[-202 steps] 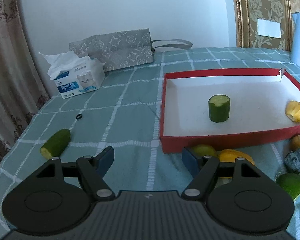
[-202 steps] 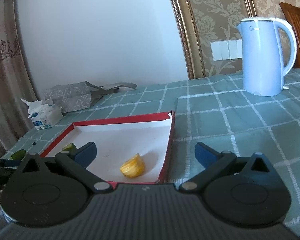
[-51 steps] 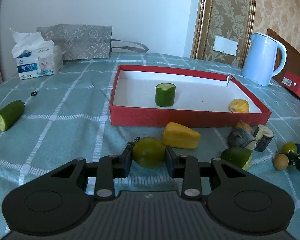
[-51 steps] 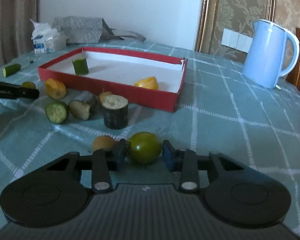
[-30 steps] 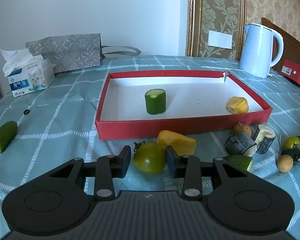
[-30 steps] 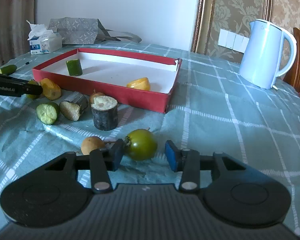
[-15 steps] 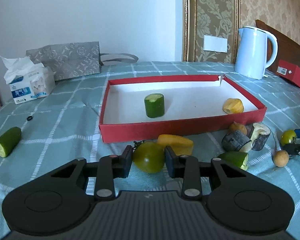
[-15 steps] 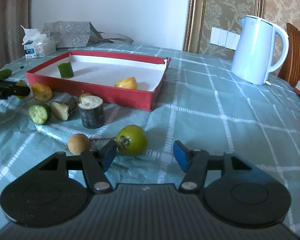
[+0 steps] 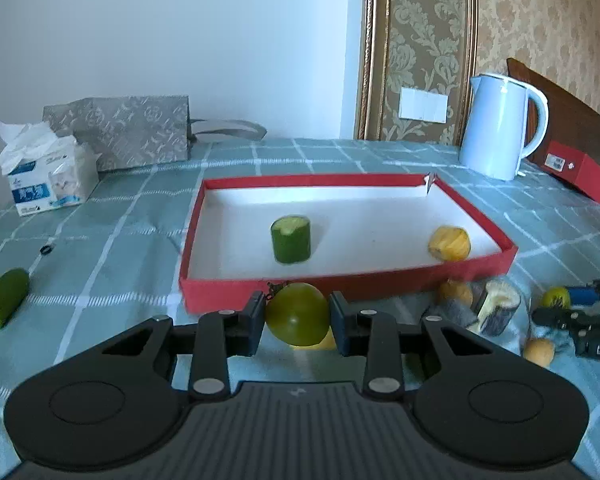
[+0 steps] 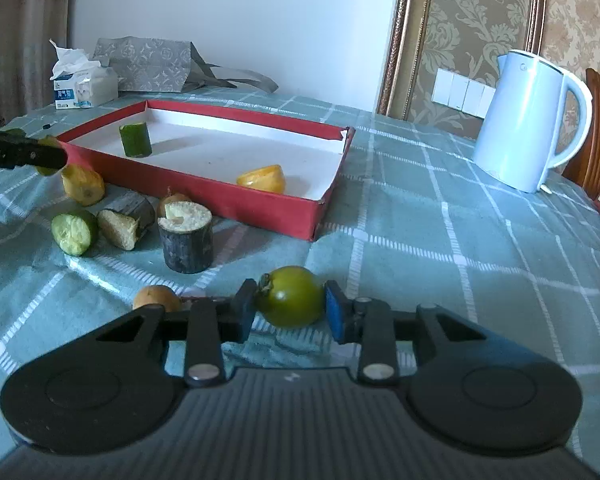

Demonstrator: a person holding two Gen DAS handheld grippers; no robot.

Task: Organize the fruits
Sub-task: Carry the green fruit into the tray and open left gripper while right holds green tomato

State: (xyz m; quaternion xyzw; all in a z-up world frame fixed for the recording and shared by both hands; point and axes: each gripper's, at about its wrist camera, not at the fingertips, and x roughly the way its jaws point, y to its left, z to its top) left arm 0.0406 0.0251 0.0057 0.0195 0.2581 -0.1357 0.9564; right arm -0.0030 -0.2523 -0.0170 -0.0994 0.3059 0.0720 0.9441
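Fruits are being gathered into the red tray [image 9: 476, 216], where a cucumber piece [image 9: 291, 239] and a yellow piece [image 9: 449, 243] already lie. A green tomato [image 9: 297, 314] is clenched in the left tool [image 9: 296, 322], just before the tray's near wall. The right tool [image 10: 290, 310] is closing on a second green tomato [image 10: 291, 296] near the desk's front edge. A lift over the wall is judged next.
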